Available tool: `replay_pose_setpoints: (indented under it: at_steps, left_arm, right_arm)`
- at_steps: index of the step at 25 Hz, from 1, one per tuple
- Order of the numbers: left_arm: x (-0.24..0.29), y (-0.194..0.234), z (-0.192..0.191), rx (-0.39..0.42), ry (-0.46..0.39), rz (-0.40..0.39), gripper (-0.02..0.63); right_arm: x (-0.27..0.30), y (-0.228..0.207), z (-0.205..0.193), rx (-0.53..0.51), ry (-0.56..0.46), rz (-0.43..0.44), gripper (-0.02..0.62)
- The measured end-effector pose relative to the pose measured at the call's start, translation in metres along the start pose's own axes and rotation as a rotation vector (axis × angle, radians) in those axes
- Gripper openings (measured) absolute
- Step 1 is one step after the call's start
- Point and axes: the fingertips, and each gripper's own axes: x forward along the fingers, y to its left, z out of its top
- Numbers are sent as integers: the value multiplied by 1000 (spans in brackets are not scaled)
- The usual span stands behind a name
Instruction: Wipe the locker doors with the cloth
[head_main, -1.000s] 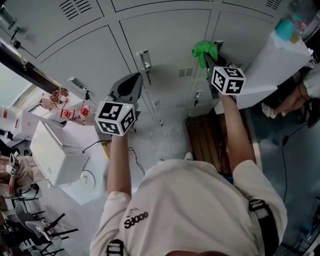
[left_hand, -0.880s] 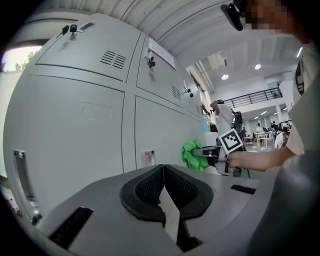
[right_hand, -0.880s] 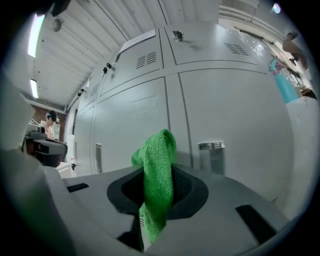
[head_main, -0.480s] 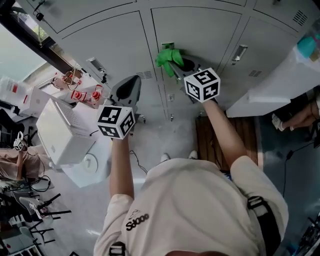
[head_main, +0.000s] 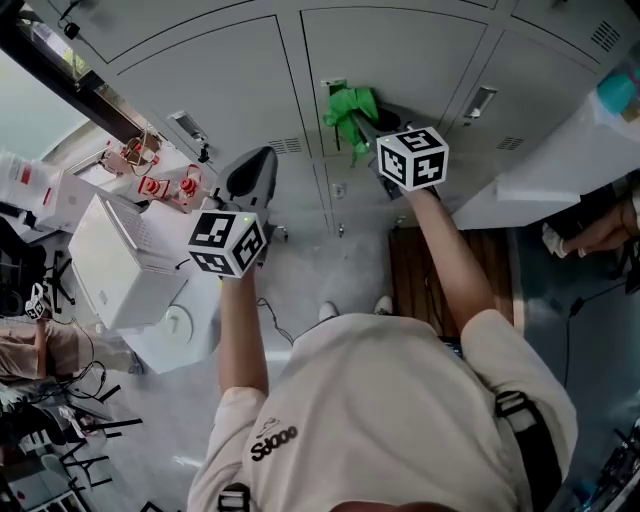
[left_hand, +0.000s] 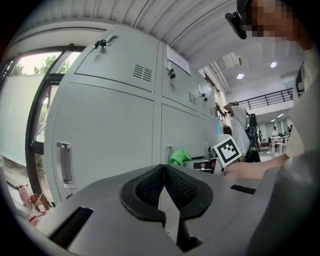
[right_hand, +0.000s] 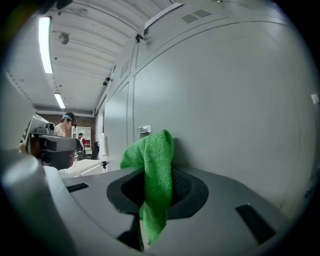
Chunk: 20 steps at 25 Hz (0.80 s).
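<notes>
Cloth (right_hand: 151, 155) has slid a little to the right across the middle locker door (head_main: 400, 50) in the last half second, so a wiping stroke looks under way on that panel, with the other doors likely still to do. The left tongs (left_hand: 163, 186), nearer the person and back from the lockers, are clenched pad to pad on nothing. The right tongs (right_hand: 156, 189) are clamped on the cloth, whose bunched end seems to touch the door.
</notes>
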Motion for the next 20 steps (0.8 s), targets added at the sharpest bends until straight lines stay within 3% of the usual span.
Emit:
replay_pose_setpoints:
  at_steps: [4,9,13,16,20]
  left_arm:
    - [23,-17,3,6,-6,-60,18]
    - [49,-43,5,11,-8,-134,18]
    - [55,-52,3,20,1,-155,18]
    - [48,-46,1,21,10,-138,18]
    - [29,-29,-4,13,22,-94,18]
  right_arm:
    - [-39,-53,-9,5,5,-100,57]
    - [-98,-126,-21,32,8,-297,60]
    - [-121,-155,-34,32,23,-423,60]
    - [-111,-145,-43,29,44,-410,48]
    - [-66,-96,-57,29,118,-243,49]
